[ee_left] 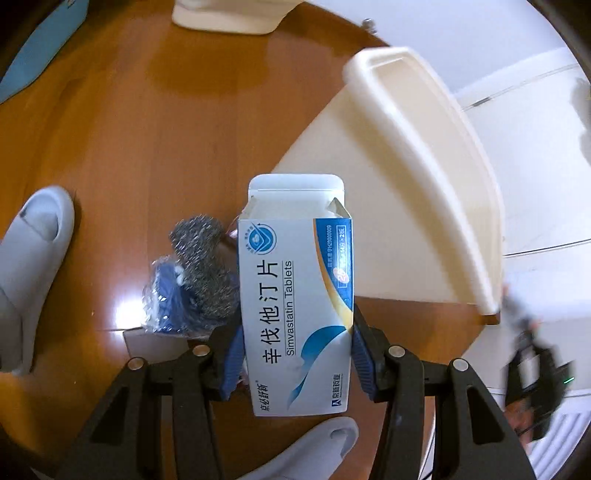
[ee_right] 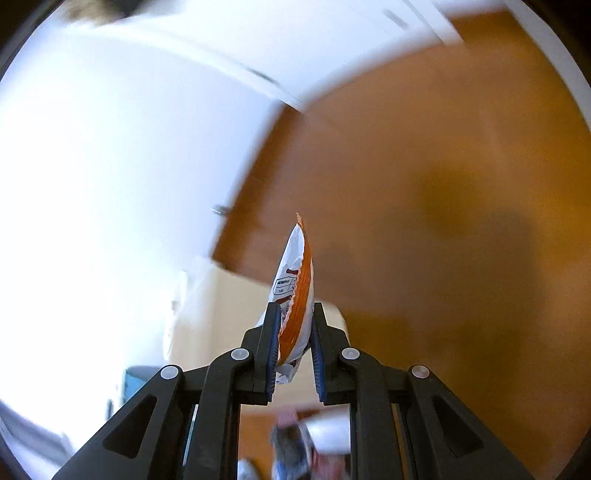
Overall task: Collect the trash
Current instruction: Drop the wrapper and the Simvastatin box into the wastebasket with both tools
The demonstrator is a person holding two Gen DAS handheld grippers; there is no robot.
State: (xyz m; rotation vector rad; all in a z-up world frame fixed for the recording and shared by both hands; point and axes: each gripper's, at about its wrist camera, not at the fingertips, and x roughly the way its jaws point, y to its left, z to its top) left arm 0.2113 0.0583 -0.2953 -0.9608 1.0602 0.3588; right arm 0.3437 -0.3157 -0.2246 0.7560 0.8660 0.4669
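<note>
My left gripper [ee_left: 297, 332] is shut on a white and blue Simvastatin tablet box [ee_left: 295, 295] with its top flap open, held above the wooden floor. Below it on the floor lie a steel wool scrubber [ee_left: 201, 258] and a blue item in clear plastic [ee_left: 166, 299]. A cream trash bin [ee_left: 417, 155] stands to the right of the box. My right gripper [ee_right: 293, 332] is shut on an orange and white snack wrapper [ee_right: 297, 288], held in the air; its view is blurred by motion.
Grey slippers [ee_left: 33, 243] stand at the left and bottom [ee_left: 314, 446] of the left wrist view. A blue object [ee_left: 40, 48] lies top left, a cream base [ee_left: 229, 16] at the top. White wall and cabinet [ee_left: 535, 147] are at right.
</note>
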